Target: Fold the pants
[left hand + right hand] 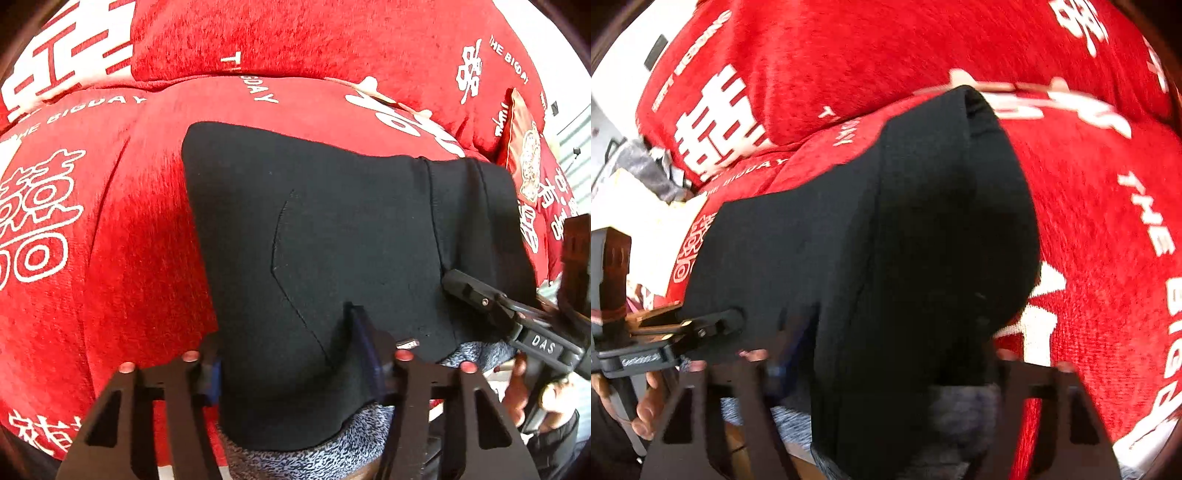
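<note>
the black pants lie folded mid-frame on the red blanket, grey lining showing at the near edge; both the left hand-held gripper and the right hand-held gripper straddle that edge, seemingly clamping it, probably for the next fold

Black pants — folded, grey fleecy lining showing at the near edge — lying on red printed fabric.

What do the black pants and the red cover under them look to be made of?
Black pants: likely smooth matte knit outside, grey fleecy lining showing at the near edge. Red cover: plush, towel-like pile by its fuzzy nap, white lettering; fibre unclear.
</note>
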A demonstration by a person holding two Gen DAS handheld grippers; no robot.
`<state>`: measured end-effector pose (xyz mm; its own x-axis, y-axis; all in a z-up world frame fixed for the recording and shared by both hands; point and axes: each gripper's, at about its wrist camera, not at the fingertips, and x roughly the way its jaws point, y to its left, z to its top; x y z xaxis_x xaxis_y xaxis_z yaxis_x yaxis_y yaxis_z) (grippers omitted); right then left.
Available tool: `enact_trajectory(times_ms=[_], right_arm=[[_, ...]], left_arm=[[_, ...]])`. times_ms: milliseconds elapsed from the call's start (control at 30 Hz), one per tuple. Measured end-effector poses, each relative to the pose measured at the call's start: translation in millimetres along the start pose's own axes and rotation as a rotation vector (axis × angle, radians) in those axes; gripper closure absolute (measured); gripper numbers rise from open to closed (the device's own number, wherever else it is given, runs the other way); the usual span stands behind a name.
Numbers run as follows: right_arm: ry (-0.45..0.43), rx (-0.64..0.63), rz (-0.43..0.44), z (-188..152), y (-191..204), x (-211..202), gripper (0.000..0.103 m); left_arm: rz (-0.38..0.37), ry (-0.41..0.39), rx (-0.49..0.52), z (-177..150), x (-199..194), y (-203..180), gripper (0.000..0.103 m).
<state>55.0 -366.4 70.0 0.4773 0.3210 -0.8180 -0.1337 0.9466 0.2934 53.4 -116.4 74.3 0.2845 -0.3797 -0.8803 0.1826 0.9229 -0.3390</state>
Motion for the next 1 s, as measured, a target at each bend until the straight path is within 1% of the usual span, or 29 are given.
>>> enact_trajectory(times_ms=[33, 67, 133, 200, 367, 467, 567, 667, 767, 867, 1000], right_arm=[[-0.009, -0.022, -0.022, 1, 8, -6, 0.045], [-0.018, -0.042, -0.040, 1, 16, -11, 0.045], [-0.037, -0.062, -0.037, 2, 28, -23, 0.046], [-0.055, -0.076, -0.024, 3, 41, -33, 0.046], [-0.071, -0.105, 0.023, 8, 77, -42, 0.046], [-0.068, -0.116, 0.064, 13, 98, -38, 0.046], [-0.049, -0.124, 0.100, 21, 119, -24, 0.046], [-0.024, -0.141, 0.113, 25, 141, -5, 0.046], [0.003, -0.151, 0.110, 26, 154, 11, 0.046], [0.043, -0.128, 0.112, 27, 152, 28, 0.046], [0.077, -0.109, 0.082, 27, 143, 45, 0.043]], left_arm=[[0.001, -0.002, -0.001, 1, -3, 1, 0.053], [-0.009, 0.000, -0.008, 2, -6, 3, 0.054], [-0.031, 0.002, -0.029, 3, -13, 11, 0.057], [-0.040, 0.004, -0.044, 5, -21, 16, 0.057], [0.013, -0.061, -0.040, 8, -56, 36, 0.057], [0.029, -0.095, -0.074, 12, -80, 61, 0.057], [0.051, -0.118, -0.114, 15, -95, 89, 0.057], [0.081, -0.112, -0.146, 14, -96, 110, 0.057], [0.098, -0.094, -0.160, 10, -92, 124, 0.058], [0.101, -0.070, -0.168, 5, -80, 134, 0.058], [0.082, -0.044, -0.185, 2, -66, 145, 0.057]])
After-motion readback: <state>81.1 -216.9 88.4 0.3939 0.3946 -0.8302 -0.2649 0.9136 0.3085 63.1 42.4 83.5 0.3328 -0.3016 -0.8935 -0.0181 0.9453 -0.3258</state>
